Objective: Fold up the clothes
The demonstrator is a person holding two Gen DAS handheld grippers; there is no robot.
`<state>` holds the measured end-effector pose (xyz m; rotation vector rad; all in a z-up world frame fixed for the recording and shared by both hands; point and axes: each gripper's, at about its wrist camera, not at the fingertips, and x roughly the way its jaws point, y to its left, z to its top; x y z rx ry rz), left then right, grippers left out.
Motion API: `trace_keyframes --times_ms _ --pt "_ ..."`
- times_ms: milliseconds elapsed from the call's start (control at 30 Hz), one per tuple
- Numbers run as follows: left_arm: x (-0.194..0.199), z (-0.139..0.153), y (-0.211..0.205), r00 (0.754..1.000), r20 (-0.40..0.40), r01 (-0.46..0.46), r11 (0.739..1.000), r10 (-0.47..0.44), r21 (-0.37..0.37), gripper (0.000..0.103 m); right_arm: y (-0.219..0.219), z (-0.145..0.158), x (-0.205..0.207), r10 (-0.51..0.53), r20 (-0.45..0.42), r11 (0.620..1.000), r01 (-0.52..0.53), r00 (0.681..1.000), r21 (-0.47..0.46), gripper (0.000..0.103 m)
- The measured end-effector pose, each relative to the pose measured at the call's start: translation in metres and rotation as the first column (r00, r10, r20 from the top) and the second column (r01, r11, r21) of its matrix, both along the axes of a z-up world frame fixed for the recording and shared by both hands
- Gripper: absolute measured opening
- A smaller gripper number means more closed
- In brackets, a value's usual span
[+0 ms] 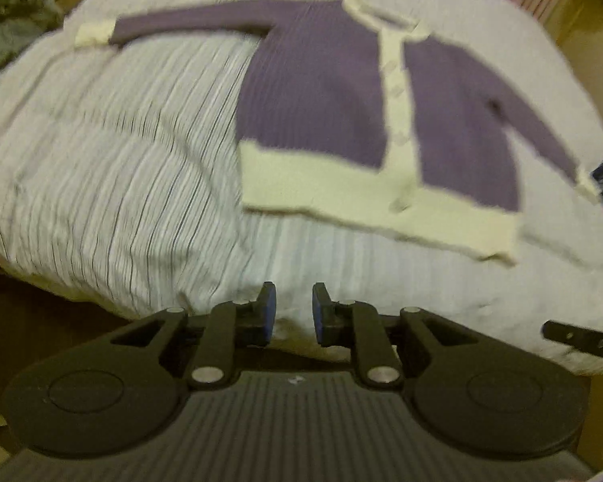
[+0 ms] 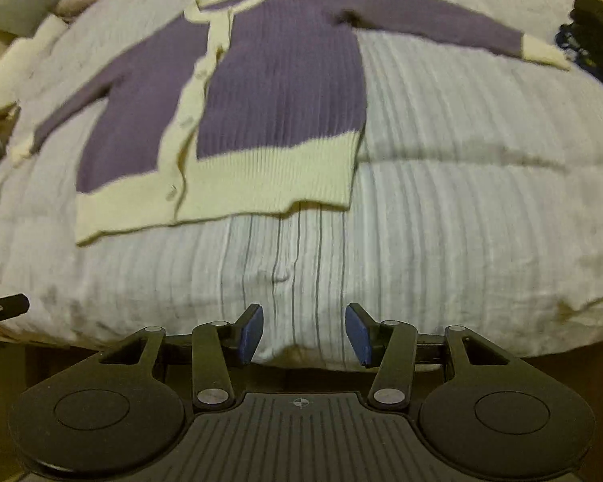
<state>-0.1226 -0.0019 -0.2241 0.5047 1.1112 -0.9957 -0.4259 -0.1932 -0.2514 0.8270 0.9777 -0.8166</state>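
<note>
A purple cardigan [image 1: 321, 92] with cream hem, cuffs, collar and button band lies flat and face up on a striped bedspread [image 1: 112, 184]. Both sleeves are spread outward. In the left wrist view my left gripper [image 1: 294, 313] hovers open over the bed's near edge, below the cream hem, holding nothing. In the right wrist view the same cardigan [image 2: 281, 88] lies ahead and to the left. My right gripper [image 2: 304, 333] is open and empty over the bedspread [image 2: 462, 221], short of the hem.
Dark rumpled clothes [image 1: 16, 4] lie at the bed's far left corner. A pillow and pale bedding [image 2: 28, 16] sit at the upper left of the right wrist view. A dark object [image 2: 591, 28] lies beyond the sleeve cuff at right. The bed's front edge drops off beneath both grippers.
</note>
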Motion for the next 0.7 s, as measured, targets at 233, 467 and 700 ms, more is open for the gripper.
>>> trace_keyframes --times_ms 233,467,700 --pt "-0.025 0.069 0.007 0.997 0.080 -0.011 0.998 0.016 -0.062 0.032 0.007 0.077 -0.014 -0.036 0.076 0.998 0.040 0.996 -0.057 0.056" --pt "-0.052 0.117 0.029 0.991 0.129 -0.008 0.994 0.021 -0.106 0.048 0.033 0.132 -0.027 -0.043 0.116 0.990 0.058 0.992 -0.127 0.085" --pt "-0.070 0.139 0.048 0.989 0.149 0.011 0.992 0.009 -0.129 0.054 0.059 0.152 -0.033 -0.029 0.118 0.989 0.045 0.993 -0.143 0.085"
